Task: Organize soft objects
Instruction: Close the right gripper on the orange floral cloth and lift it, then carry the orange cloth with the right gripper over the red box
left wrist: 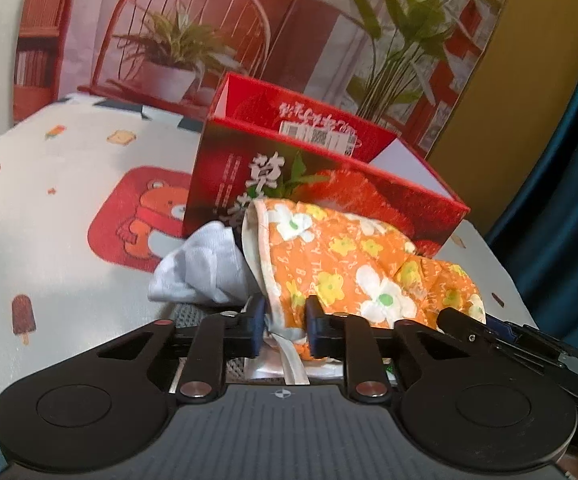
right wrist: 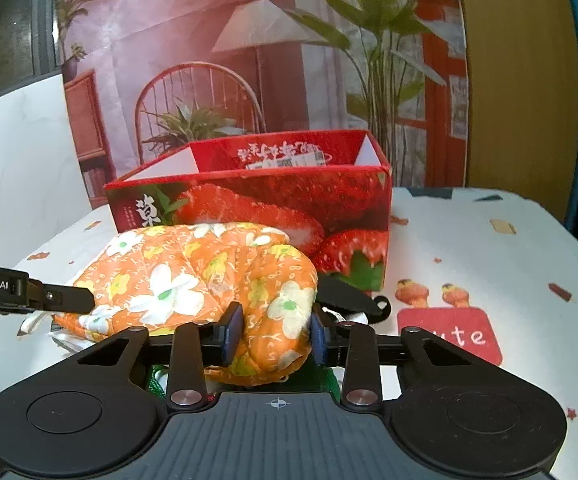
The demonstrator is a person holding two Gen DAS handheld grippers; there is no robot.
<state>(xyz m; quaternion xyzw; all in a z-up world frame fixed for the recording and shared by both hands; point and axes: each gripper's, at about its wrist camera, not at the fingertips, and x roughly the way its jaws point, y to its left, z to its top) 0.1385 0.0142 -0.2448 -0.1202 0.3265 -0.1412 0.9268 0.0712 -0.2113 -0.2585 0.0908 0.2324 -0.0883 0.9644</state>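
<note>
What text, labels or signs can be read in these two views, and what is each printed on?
"nRobot.AI", cut off at the frame edge: on the left gripper arm.
"ute", first letter hidden: red patch on the tablecloth.
"草": large character on the strawberry box front; the one below is covered.
Smaller box print, its sticker and the orange floral cloth lettering: too blurred.

On the bench (left wrist: 69, 240), the quilted mitt (left wrist: 353, 264) lies just before the open box (left wrist: 329, 184), at its six o'clock. A sock (left wrist: 205, 268) touches the mitt at nine o'clock; backdrop (left wrist: 309, 20) stands at twelve.
</note>
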